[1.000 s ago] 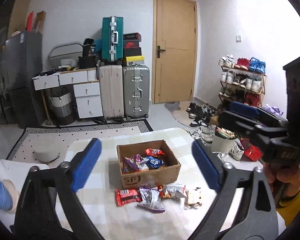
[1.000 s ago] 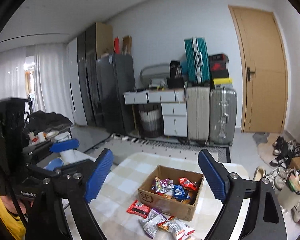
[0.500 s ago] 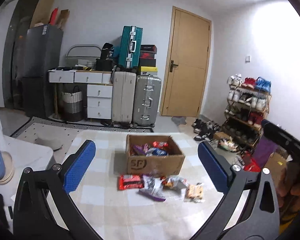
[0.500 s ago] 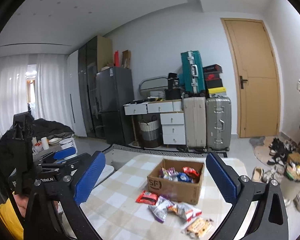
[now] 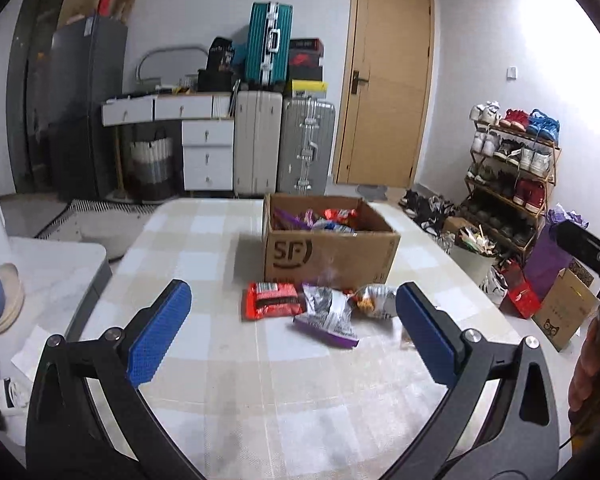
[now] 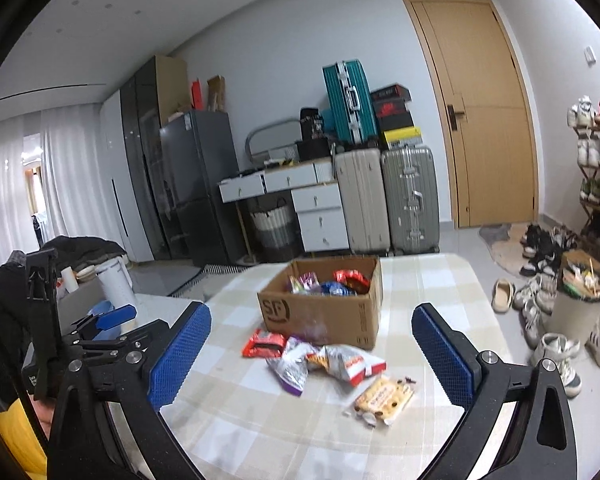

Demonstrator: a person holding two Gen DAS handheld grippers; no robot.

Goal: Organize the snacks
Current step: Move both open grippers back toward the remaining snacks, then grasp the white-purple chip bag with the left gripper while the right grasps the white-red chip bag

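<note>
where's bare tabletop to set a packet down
Free: the checked tablecloth left of the brown cardboard box, and the near strip ahead of both open grippers. Crowded: in front of the box, around the red packet and purple-edged packet.

An open brown cardboard box (image 5: 328, 250) printed "SF" stood upright on the checked tablecloth, holding a jumble of red, purple and blue snack packets (image 6: 328, 282). Just before it lay a red foil packet (image 5: 270, 300), a silver-and-purple crinkled bag (image 5: 328, 314), an orange-and-silver bag (image 6: 346, 362) and a pale biscuit packet (image 6: 384, 398), flat, nearest the camera
</note>
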